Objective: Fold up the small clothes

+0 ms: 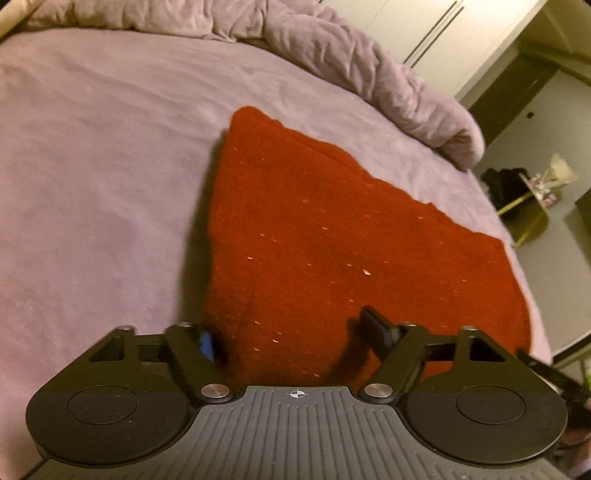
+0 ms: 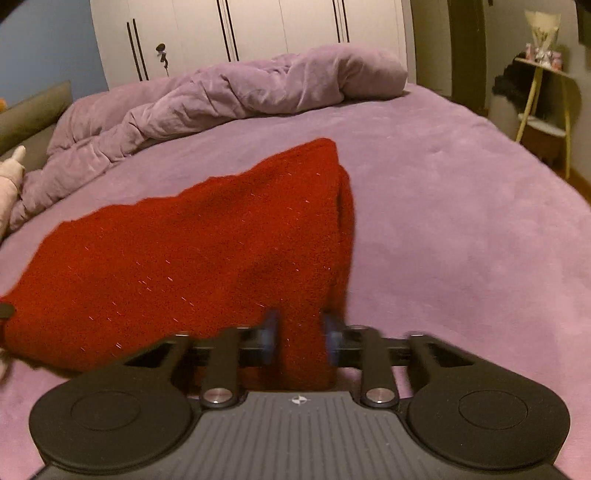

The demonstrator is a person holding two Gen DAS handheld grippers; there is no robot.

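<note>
Right gripper (image 2: pixel 301 336): jaws drawn narrow, blue pads (image 2: pixel 271 330) pinching a bunched fold at the near edge of the red knit garment (image 2: pixel 177 266); cloth fills the gap between them.

Left gripper (image 1: pixel 291 336): jaws spread wide over the opposite near edge of the same garment (image 1: pixel 332 236); fabric lies between the fingers (image 1: pixel 376 325), but the pads do not visibly press on it.

Garment: red knit flecked with pale threads, lying partly folded on the bed, one doubled edge raised toward the right gripper.

Bed sheet (image 2: pixel 461 221): lilac, plush, under the garment.

Duvet (image 2: pixel 207 99): same lilac, rumpled in a heap along the far side of the bed, well apart from the garment.

Wardrobe (image 2: pixel 258 29): white doors with dark handles, behind the bed.

Side table (image 2: pixel 546 96): yellow-legged, beside the bed.
</note>
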